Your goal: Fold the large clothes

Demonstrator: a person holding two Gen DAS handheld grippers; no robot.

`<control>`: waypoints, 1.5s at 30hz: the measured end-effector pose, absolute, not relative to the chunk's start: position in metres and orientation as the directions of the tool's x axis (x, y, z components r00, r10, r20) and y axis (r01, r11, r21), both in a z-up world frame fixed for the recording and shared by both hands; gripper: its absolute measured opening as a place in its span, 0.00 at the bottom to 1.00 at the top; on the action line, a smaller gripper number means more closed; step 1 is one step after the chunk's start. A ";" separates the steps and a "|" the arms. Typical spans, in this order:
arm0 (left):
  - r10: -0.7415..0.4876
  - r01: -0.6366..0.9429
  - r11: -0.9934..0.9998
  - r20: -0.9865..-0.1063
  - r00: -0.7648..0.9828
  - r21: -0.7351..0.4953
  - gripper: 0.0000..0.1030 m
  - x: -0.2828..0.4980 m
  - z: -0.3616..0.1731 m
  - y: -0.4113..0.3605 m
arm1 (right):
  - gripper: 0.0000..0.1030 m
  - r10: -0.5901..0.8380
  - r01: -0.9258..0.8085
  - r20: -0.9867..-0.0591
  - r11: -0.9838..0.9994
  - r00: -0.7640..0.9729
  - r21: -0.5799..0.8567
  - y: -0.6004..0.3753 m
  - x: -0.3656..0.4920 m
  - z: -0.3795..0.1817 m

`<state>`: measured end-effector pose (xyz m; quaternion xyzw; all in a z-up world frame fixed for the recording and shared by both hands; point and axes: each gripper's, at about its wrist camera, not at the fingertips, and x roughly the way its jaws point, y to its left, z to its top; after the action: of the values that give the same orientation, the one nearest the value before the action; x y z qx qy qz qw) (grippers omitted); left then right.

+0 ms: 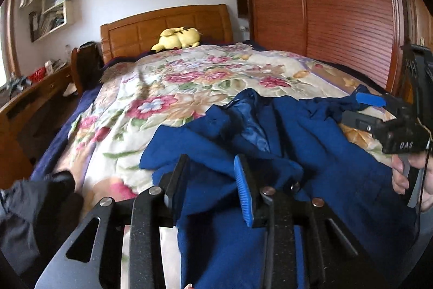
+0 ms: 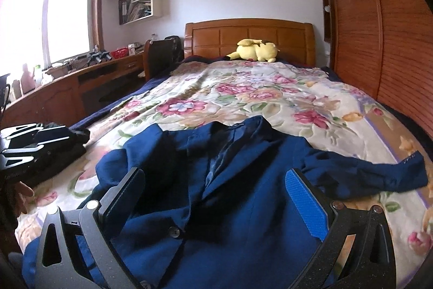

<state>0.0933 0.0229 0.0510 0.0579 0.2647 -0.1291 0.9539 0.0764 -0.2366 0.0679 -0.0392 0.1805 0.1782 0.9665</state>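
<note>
A floral quilt (image 2: pixel 243 99) is covering the bed, whose wooden headboard (image 2: pixel 249 37) is standing against the far white wall, and a louvred wooden wardrobe (image 1: pixel 338 12) is running along the bed's right side. A wooden desk (image 2: pixel 81 77) is sitting to the left of the bed under a bright window (image 2: pixel 40 12).

A navy blue blazer (image 2: pixel 216 194) is lying front-up on the near end of the quilt, collar towards the headboard, its front falling partly open so the lining is showing. One sleeve (image 2: pixel 379 169) is stretching out flat to the right, while the left shoulder is lying bunched in folds. A dark garment (image 2: pixel 59 151) is lying on the quilt's left edge, just beside the blazer.

A yellow plush toy (image 2: pixel 254 50) is resting at the head of the bed.

The right gripper (image 2: pixel 219 205) is hovering over the blazer's chest with its jaws standing wide apart, nothing between them. The left gripper (image 1: pixel 213 180) is hanging above the blazer's crumpled left side, its jaws parted narrowly with cloth showing in the gap but not pinched. A dark button (image 2: pixel 174 232) is sitting on the blazer front between the right gripper's fingers.
</note>
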 end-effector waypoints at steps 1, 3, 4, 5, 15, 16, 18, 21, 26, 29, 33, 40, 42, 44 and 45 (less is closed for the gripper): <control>-0.218 0.273 0.962 -0.521 0.826 0.030 0.34 0.092 0.048 0.028 | 1.00 0.338 -0.368 -0.368 0.930 0.866 -0.013 -0.235 0.077 0.069; -0.229 0.267 0.964 -0.516 0.825 -0.001 0.34 0.087 0.042 0.039 | 0.97 0.360 -0.395 -0.376 0.919 0.854 -0.017 -0.227 0.079 0.071; -0.230 0.261 0.965 -0.511 0.828 -0.011 0.34 0.085 0.040 0.045 | 0.96 0.372 -0.410 -0.378 0.912 0.848 -0.022 -0.221 0.080 0.073; -0.227 0.255 0.967 -0.506 0.832 -0.014 0.34 0.084 0.038 0.050 | 0.95 0.379 -0.423 -0.383 0.906 0.842 -0.033 -0.215 0.082 0.074; -0.175 0.197 0.980 -0.471 0.864 -0.003 0.34 0.083 0.041 0.089 | 0.76 0.437 -0.573 -0.514 0.809 0.738 -0.135 -0.118 0.145 0.079; -0.171 0.191 0.982 -0.472 0.865 -0.005 0.35 0.083 0.041 0.093 | 0.75 0.441 -0.588 -0.534 0.797 0.721 -0.136 -0.107 0.155 0.077; -0.160 0.177 0.984 -0.473 0.866 -0.010 0.35 0.083 0.040 0.103 | 0.73 0.433 -0.604 -0.572 0.784 0.696 -0.142 -0.087 0.175 0.071; -0.140 0.151 0.988 -0.476 0.868 -0.014 0.35 0.081 0.039 0.119 | 0.70 0.424 -0.630 -0.633 0.765 0.648 -0.132 -0.059 0.208 0.058; -0.120 0.104 0.993 -0.453 0.884 -0.059 0.35 0.078 0.045 0.148 | 0.69 0.381 -0.651 -0.716 0.746 0.586 -0.136 -0.019 0.252 0.034; -0.110 0.088 0.994 -0.445 0.889 -0.071 0.35 0.075 0.047 0.161 | 0.69 0.350 -0.658 -0.755 0.739 0.555 -0.142 0.000 0.273 0.026; -0.088 0.073 0.996 -0.458 0.885 -0.050 0.35 0.076 0.043 0.166 | 0.69 0.294 -0.668 -0.799 0.724 0.525 -0.172 0.025 0.295 0.019; -0.080 0.073 0.997 -0.469 0.879 -0.032 0.35 0.078 0.040 0.167 | 0.69 0.209 -0.635 -0.856 0.755 0.473 -0.166 0.046 0.332 0.009; -0.085 0.078 0.996 -0.469 0.879 -0.034 0.35 0.078 0.040 0.166 | 0.69 0.194 -0.637 -0.867 0.752 0.458 -0.169 0.049 0.338 0.002; -0.087 0.078 0.996 -0.470 0.879 -0.038 0.35 0.078 0.039 0.168 | 0.69 0.173 -0.638 -0.875 0.748 0.452 -0.181 0.049 0.341 -0.007; -0.089 0.079 0.996 -0.471 0.878 -0.042 0.35 0.078 0.039 0.169 | 0.69 0.170 -0.636 -0.877 0.750 0.450 -0.180 0.050 0.342 -0.010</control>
<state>0.0785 0.1687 0.0393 -0.0106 0.2434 -0.0434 0.9689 0.3416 0.0496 -0.0104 -0.2518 0.4624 0.2478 0.8132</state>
